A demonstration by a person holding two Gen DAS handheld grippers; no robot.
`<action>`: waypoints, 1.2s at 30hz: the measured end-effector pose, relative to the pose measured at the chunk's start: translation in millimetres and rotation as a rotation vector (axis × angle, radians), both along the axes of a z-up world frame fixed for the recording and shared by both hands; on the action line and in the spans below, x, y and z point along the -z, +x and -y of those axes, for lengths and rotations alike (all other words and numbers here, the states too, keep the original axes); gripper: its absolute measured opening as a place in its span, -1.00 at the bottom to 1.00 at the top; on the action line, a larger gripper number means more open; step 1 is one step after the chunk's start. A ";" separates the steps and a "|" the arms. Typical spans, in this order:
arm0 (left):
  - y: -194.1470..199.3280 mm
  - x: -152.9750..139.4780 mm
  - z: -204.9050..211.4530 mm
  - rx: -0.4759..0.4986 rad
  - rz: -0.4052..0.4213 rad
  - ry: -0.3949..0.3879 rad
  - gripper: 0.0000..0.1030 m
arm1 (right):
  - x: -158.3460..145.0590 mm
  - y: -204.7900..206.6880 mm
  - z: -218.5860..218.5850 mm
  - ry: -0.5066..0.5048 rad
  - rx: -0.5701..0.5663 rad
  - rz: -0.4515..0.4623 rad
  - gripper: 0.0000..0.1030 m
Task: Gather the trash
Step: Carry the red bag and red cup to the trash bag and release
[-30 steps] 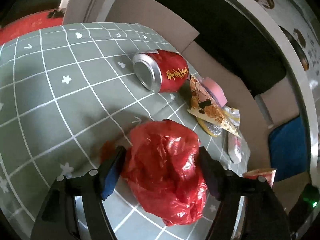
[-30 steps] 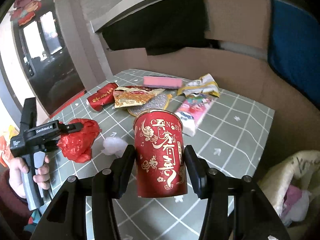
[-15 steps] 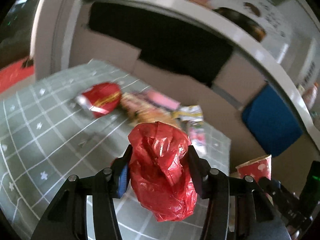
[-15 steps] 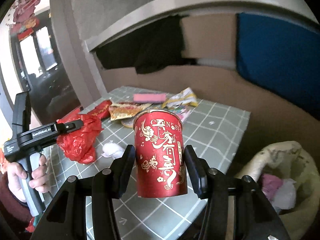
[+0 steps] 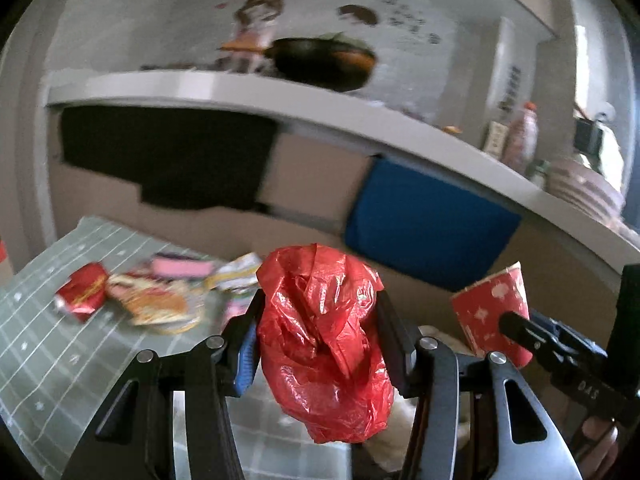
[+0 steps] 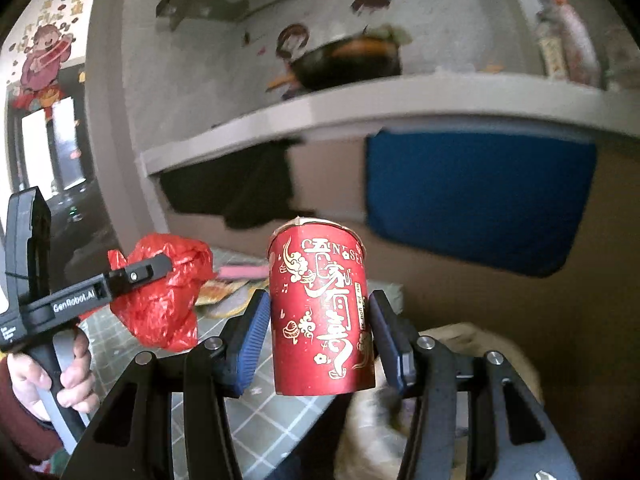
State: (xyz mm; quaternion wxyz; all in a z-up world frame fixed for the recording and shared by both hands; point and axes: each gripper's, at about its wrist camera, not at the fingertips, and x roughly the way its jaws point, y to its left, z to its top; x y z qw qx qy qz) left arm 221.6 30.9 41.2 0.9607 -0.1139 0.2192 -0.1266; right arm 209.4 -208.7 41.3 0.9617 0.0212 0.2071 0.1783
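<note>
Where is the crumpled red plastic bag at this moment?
The red plastic bag is clamped in the left gripper, lifted off the green table. In the right wrist view it hangs left of the red paper cup that the right gripper holds.

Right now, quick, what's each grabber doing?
Left gripper: closed on the crumpled red plastic bag, held up off the table.
Right gripper: closed on the red paper cup, held upright in the air.
</note>
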 end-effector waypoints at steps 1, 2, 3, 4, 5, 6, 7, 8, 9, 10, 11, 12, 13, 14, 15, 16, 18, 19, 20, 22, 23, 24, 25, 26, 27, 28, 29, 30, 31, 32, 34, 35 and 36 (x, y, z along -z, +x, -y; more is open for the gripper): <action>-0.8 -4.0 10.1 0.018 0.013 0.001 0.01 | -4.8 -3.6 6.4 -0.001 0.014 0.013 -0.07; -1.4 -7.9 20.1 0.038 0.028 0.001 0.01 | -9.6 -7.3 13.6 -0.001 0.029 0.027 -0.07; -3.2 -10.8 27.8 0.052 0.038 0.002 0.01 | -13.1 -9.9 18.7 -0.002 0.041 0.037 -0.07; -3.3 -13.1 35.9 0.067 0.047 0.004 0.01 | -16.2 -12.8 24.3 -0.002 0.054 0.046 -0.07; -3.5 -15.4 44.7 0.083 0.054 0.007 0.01 | -19.2 -15.9 30.4 0.000 0.067 0.054 -0.07; -3.2 -16.8 53.1 0.098 0.056 0.011 0.01 | -21.1 -18.7 35.6 0.005 0.078 0.060 -0.07; -3.5 -17.3 58.6 0.107 0.055 0.013 0.01 | -22.2 -21.6 40.0 0.008 0.084 0.064 -0.07; -2.1 -17.2 64.9 0.119 0.050 0.015 0.01 | -22.6 -23.3 44.2 0.012 0.091 0.067 -0.07; -1.2 -16.6 68.3 0.127 0.045 0.014 0.01 | -22.6 -24.9 47.9 0.014 0.099 0.069 -0.07; -0.2 -16.0 73.8 0.135 0.040 0.015 0.01 | -22.3 -25.4 50.3 0.015 0.105 0.071 -0.07; 0.2 -15.3 79.0 0.143 0.037 0.017 0.01 | -22.2 -27.4 53.2 0.014 0.113 0.074 -0.07; 0.4 -14.3 83.4 0.147 0.037 0.021 0.01 | -21.7 -28.0 55.4 0.014 0.118 0.076 -0.07; 0.0 -13.3 88.2 0.151 0.038 0.026 0.01 | -21.2 -28.4 57.9 0.015 0.124 0.077 -0.07; 0.3 -12.4 91.5 0.155 0.040 0.030 0.01 | -20.8 -28.8 61.0 0.018 0.129 0.078 -0.07; 0.6 -10.9 93.6 0.158 0.041 0.032 0.01 | -20.7 -29.7 63.7 0.021 0.132 0.079 -0.07; 0.9 -9.8 97.0 0.163 0.041 0.033 0.01 | -20.8 -29.6 66.1 0.025 0.136 0.080 -0.07; 0.6 -8.7 99.9 0.172 0.042 0.034 0.01 | -20.6 -30.4 71.7 0.033 0.144 0.082 -0.07; 0.7 -8.3 102.2 0.175 0.044 0.036 0.01 | -20.2 -31.5 74.1 0.036 0.149 0.083 -0.07; 1.0 -7.7 105.1 0.176 0.045 0.038 0.01 | -19.7 -32.5 76.1 0.040 0.153 0.083 -0.07; 2.1 -5.3 107.6 0.178 0.039 0.039 0.01 | -18.3 -33.4 78.8 0.047 0.159 0.081 -0.07; 3.2 -3.3 109.1 0.180 0.034 0.036 0.01 | -17.0 -33.7 80.1 0.050 0.162 0.078 -0.07; 4.0 -1.7 110.0 0.183 0.030 0.034 0.01 | -15.4 -34.0 81.0 0.051 0.163 0.075 -0.07; 4.9 1.0 111.2 0.186 0.027 0.033 0.01 | -13.7 -34.2 81.4 0.050 0.165 0.072 -0.07; 6.5 4.5 112.8 0.191 0.022 0.035 0.01 | -11.4 -33.7 82.2 0.049 0.167 0.068 -0.07; 8.2 7.6 114.0 0.194 0.018 0.036 0.01 | -9.1 -32.4 82.9 0.049 0.169 0.063 -0.07; 10.5 11.7 115.6 0.198 0.009 0.038 0.01 | -7.2 -30.7 83.4 0.049 0.170 0.057 -0.07; 13.5 17.1 117.3 0.203 -0.005 0.038 0.01 | -4.2 -27.9 84.3 0.050 0.171 0.049 -0.07; 15.2 21.7 118.1 0.206 -0.015 0.036 0.01 | -1.6 -25.6 85.2 0.051 0.173 0.042 -0.07; 17.7 26.6 119.8 0.210 -0.026 0.034 0.01 | 1.3 -22.5 85.9 0.052 0.174 0.032 -0.07; 20.7 32.0 121.1 0.213 -0.039 0.032 0.01 | 5.4 -19.8 86.5 0.050 0.176 0.022 -0.07; 25.2 40.7 123.7 0.221 -0.057 0.031 0.01 | 11.8 -14.8 88.2 0.049 0.180 0.006 -0.07; 28.4 46.2 125.6 0.223 -0.070 0.032 0.01 | 15.4 -12.1 89.7 0.048 0.186 -0.003 -0.07; 31.1 50.8 126.8 0.225 -0.083 0.030 0.01 | 18.2 -10.1 91.0 0.047 0.191 -0.011 -0.07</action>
